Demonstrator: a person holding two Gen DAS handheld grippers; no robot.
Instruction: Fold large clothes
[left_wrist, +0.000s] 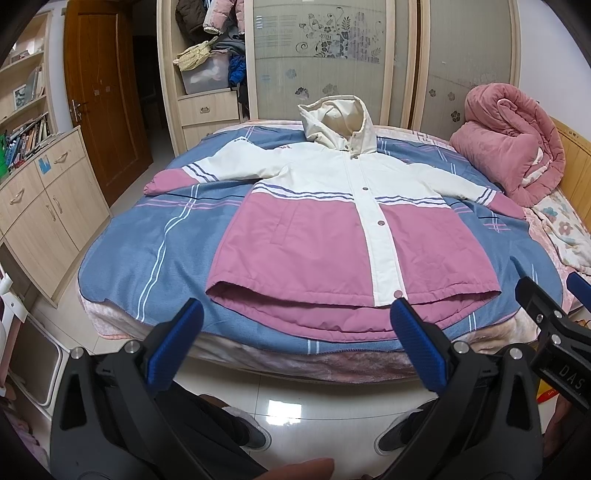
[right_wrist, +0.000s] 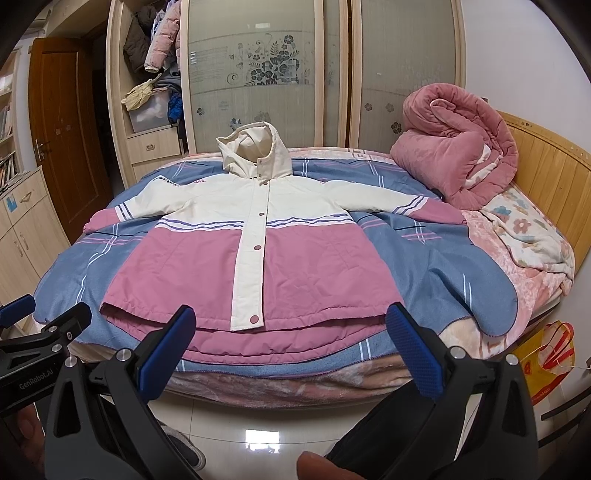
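Jacket flat on bed (sleeves spread); right gripper wide apart, empty.

White letters "DAS" stand on the black body of the right gripper, off to the right of the left one's fingers; the word runs out of frame there. Over in the right wrist view, "GenRobot.AI" reads clearly on the left gripper, left of the fingers. The jacket's chest lettering is too small to read
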